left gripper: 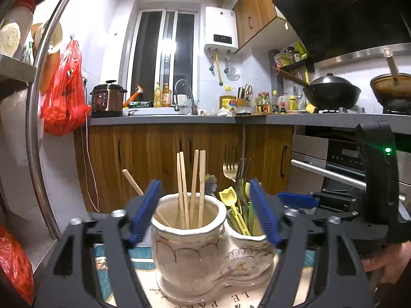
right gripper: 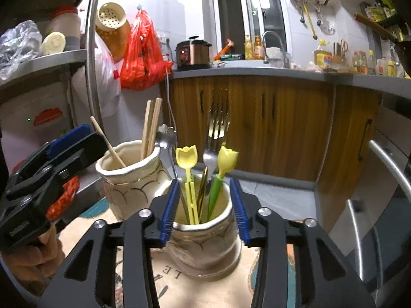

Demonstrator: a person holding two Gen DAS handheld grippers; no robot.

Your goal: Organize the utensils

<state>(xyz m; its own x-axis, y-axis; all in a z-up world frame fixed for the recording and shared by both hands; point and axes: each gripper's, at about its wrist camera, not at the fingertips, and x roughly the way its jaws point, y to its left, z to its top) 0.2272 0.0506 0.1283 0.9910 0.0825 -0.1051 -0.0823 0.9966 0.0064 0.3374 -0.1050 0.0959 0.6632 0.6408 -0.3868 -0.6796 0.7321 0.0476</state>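
I am working over a printed mat [left gripper: 143, 282] that is lying on a small table, in a narrow kitchen with wooden cabinets [left gripper: 154, 154] under a grey counter [left gripper: 164, 120]; a sink tap [left gripper: 183, 89], a pressure cooker [left gripper: 108, 100] and a wok [left gripper: 331, 92] are sitting along the back, and a red bag [left gripper: 64, 92] is hanging at the left wall. On the mat two cream ceramic jars are standing touching each other. The left jar [left gripper: 187, 246] is holding the wooden chopsticks [left gripper: 191, 187]; the right jar [right gripper: 205, 243] is holding forks [right gripper: 215, 133] and yellow tulip-topped picks [right gripper: 187, 159].

My left gripper [left gripper: 205, 213] is standing wide open, its fingers either side of the chopstick jar's rim and gripping nothing. My right gripper [right gripper: 205, 210] is standing partly open, its fingers flanking the other jar's rim; I cannot tell whether they are touching it.

A metal shelf post [left gripper: 38, 128] is crowding the left side, an oven handle [right gripper: 393, 164] the right; open floor is lying ahead, toward the cabinets.
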